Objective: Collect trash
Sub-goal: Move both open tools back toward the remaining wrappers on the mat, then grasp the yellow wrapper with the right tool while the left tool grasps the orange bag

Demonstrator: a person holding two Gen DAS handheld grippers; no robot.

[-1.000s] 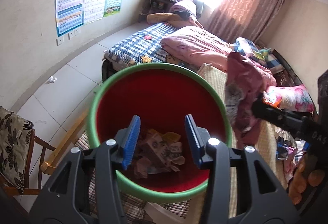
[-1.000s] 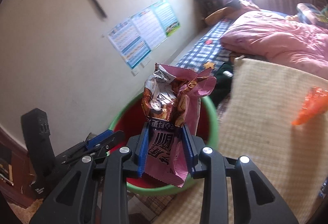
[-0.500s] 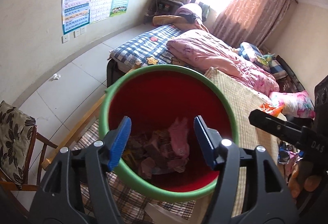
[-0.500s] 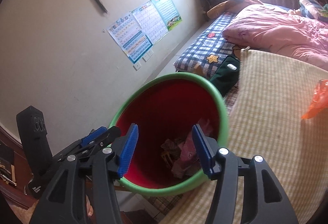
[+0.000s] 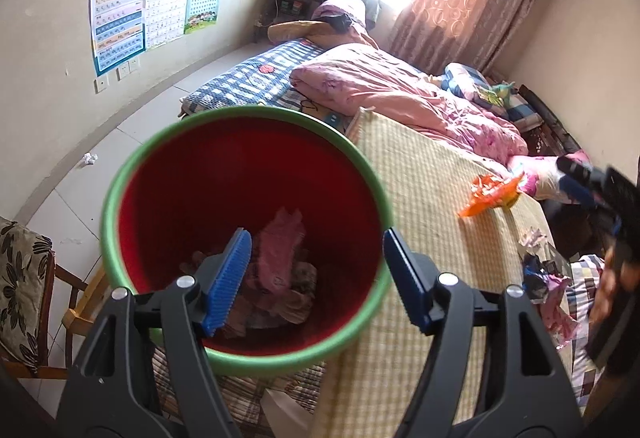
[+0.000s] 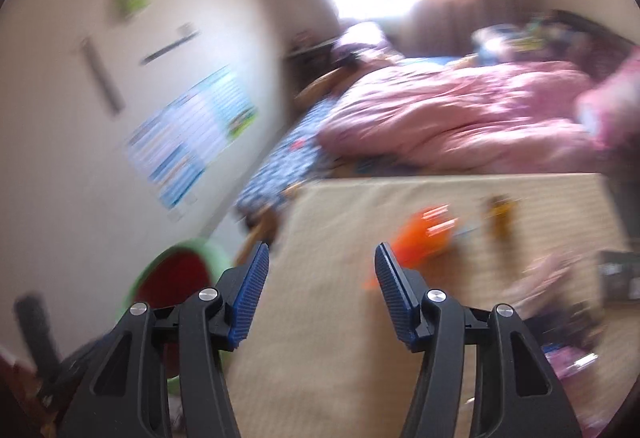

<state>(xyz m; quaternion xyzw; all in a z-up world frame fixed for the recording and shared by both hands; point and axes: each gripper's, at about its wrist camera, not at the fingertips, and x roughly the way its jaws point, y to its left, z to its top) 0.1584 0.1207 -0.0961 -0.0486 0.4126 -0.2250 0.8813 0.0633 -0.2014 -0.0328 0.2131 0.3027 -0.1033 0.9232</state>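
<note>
A red bucket with a green rim [image 5: 168, 145] stands at the edge of the straw mat, with a pink snack wrapper [image 5: 280, 254] and other trash inside. My left gripper [image 5: 316, 278] is open over the bucket's near rim, one finger inside and one outside. An orange wrapper [image 5: 486, 193] lies on the mat to the right. My right gripper [image 6: 320, 290] is open and empty above the mat; the view is blurred, the orange wrapper [image 6: 424, 238] lies just beyond its right finger and the bucket [image 6: 180, 270] is at lower left. The right gripper also shows at the right edge of the left wrist view [image 5: 588, 177].
The straw mat [image 5: 440, 298] covers the near bed. A pink quilt [image 5: 400, 93] and a checked blanket [image 5: 248, 85] lie behind. More scraps [image 5: 548, 286] lie at the mat's right edge. A wooden chair [image 5: 24, 294] stands at left. A paper ball [image 5: 89, 157] lies on the floor.
The right gripper let the pink wrapper fall into the bucket, then swung right toward the orange wrapper. The left gripper stays open by the bucket.
</note>
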